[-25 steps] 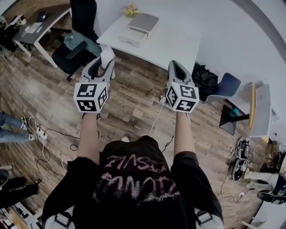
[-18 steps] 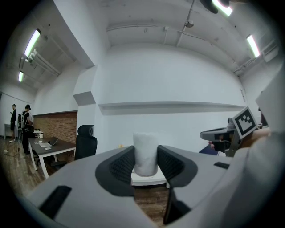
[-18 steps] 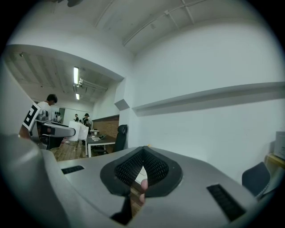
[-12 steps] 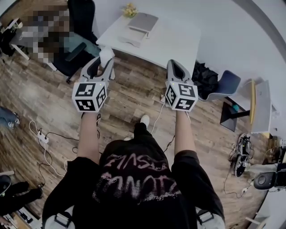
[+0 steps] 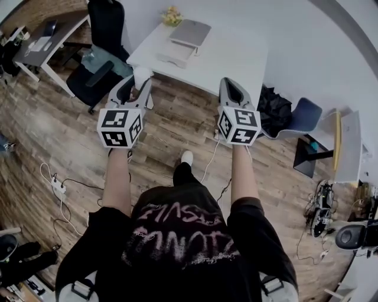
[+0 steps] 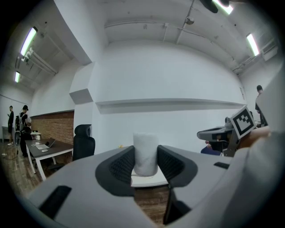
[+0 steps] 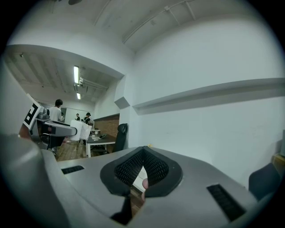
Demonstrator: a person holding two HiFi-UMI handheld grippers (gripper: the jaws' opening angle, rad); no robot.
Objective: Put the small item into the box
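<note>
My left gripper is held out at chest height, shut on a small white cylinder. In the left gripper view the white cylinder stands upright, squeezed between the ribbed pads of the left gripper. My right gripper is level with it, to the right, its tips together. In the right gripper view the right gripper has its tips touching; a small pinkish shape shows in the gap below them and I cannot tell what it is. Ahead stands a white table with a flat open box.
A black office chair stands left of the table, with a desk beyond it. A black bag and a blue chair are on the right. Cables trail over the wooden floor. A yellow thing sits at the table's far end.
The person has stepped forward: a leg and a white shoe now show below the grippers, and the table has come slightly nearer. Both grippers keep their pose and hold.
</note>
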